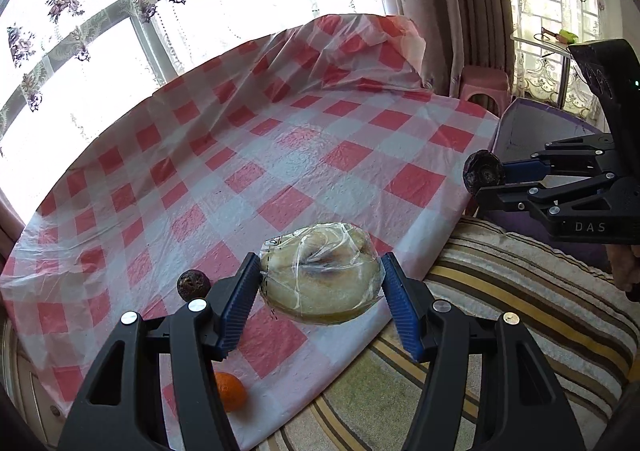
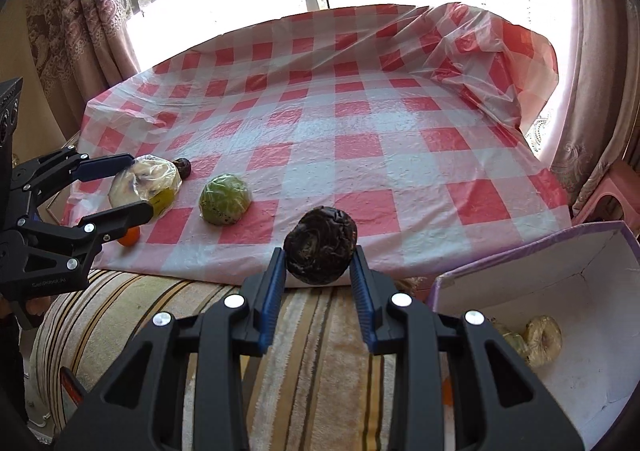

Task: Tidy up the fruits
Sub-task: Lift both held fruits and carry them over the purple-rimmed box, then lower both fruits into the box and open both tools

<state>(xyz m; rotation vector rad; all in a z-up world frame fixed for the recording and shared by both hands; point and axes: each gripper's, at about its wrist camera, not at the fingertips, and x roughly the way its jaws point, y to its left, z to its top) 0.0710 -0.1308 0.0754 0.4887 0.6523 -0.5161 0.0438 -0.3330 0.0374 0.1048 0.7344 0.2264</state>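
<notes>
My left gripper (image 1: 322, 283) is shut on a pale fruit wrapped in clear plastic (image 1: 320, 275), lifted above the near edge of the checked cloth; the same wrapped pale fruit (image 2: 140, 183) shows in the right wrist view. My right gripper (image 2: 318, 251) is shut on a dark wrinkled fruit (image 2: 322, 247), held over the table's front edge; this dark fruit (image 1: 482, 171) appears at the right in the left wrist view. On the cloth lie a wrapped green fruit (image 2: 225, 200), a small dark fruit (image 1: 194, 285) and an orange (image 1: 230, 391).
A white box with a lilac rim (image 2: 520, 251) stands at the lower right with wrapped pale fruits (image 2: 542, 339) inside. A striped cushion (image 2: 320, 331) runs along the table's front. The red-and-white cloth (image 2: 360, 131) bunches up at the far right. A pink stool (image 1: 484, 85) stands by the curtains.
</notes>
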